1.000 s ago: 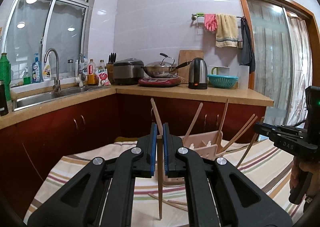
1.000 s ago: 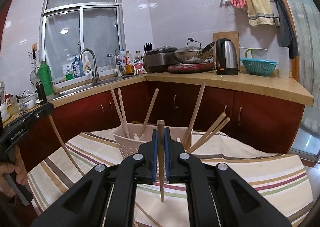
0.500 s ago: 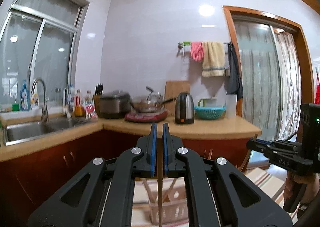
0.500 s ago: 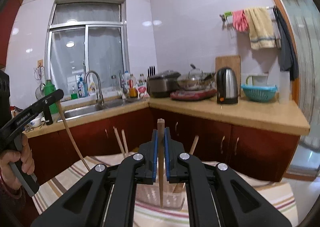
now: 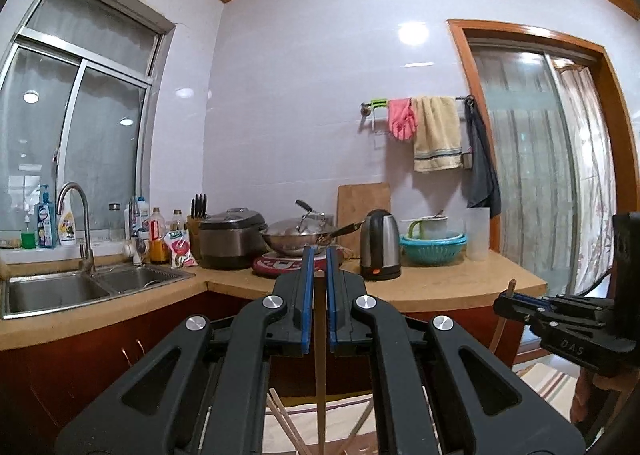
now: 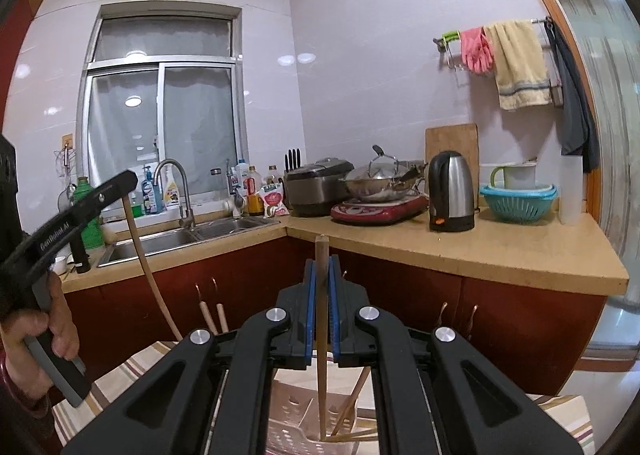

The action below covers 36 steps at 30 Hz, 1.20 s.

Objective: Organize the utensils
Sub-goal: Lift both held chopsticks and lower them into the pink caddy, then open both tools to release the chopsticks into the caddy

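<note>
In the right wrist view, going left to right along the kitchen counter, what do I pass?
Green bottle → faucet → knife block → rice cooker → wok → electric kettle → teal colander.

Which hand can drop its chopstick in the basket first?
Probably the right. The right tool grips its chopstick with the tip already hanging inside the basket; the left tool's chopstick hangs beside it.
</note>
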Tool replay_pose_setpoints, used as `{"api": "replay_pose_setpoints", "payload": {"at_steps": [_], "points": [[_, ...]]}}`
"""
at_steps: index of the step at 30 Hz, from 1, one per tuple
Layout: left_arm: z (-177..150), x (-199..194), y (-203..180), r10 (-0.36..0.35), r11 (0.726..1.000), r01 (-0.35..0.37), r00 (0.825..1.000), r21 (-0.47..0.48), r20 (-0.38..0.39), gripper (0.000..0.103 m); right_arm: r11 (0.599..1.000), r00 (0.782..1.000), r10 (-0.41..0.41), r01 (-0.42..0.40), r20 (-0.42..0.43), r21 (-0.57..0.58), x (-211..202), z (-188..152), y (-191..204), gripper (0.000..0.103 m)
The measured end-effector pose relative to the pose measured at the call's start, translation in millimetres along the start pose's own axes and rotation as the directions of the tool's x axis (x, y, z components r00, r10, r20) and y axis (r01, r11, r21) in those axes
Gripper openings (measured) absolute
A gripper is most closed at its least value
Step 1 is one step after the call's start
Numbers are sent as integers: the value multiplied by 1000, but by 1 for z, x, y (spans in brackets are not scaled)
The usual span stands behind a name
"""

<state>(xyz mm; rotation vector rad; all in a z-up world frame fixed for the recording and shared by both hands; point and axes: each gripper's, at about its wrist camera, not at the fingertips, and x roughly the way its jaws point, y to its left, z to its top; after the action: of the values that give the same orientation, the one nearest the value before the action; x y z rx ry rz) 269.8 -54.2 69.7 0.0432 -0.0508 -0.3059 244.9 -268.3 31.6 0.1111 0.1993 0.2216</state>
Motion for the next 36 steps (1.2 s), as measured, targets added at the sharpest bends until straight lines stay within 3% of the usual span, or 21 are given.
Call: {"api": "replay_pose_setpoints", "payload": {"at_steps": [11,18,19,21,22,23,25,31,36], "points": [[-65,51,12,21,999,-27,994,-48,-105,6,999,996,5,0,-93,47,47,-41,-14,7],[-101,66,21,22,996,-37,981,-78,-193,8,997,988,8,3,-155,73,68,-64,-22,7],[-103,68,22,18,996,-36,979,-85,-201,15,997,986,7,6,-168,77,70,-67,-22,7],[-109,68,24,20,995,-42,976,-96,-216,46,997,984,1,12,-175,78,72,-70,-23,11],[-110,66,26,29,994,-51,976,-101,-214,61,997,984,-6,19,-175,72,72,-71,-23,22],[-112,63,27,30,993,-54,977,-107,-209,62,997,986,-15,26,-168,66,70,-71,-23,35],[-112,59,27,32,994,-55,974,-97,-225,63,998,988,-30,39,-154,58,66,-69,-22,45],[-110,32,27,52,993,-75,970,-88,-236,75,998,990,-61,63,-124,10,40,-62,-17,58],[-115,1,24,48,991,-80,959,-105,-278,76,997,990,-81,81,-118,-2,8,-64,-14,62]]}}
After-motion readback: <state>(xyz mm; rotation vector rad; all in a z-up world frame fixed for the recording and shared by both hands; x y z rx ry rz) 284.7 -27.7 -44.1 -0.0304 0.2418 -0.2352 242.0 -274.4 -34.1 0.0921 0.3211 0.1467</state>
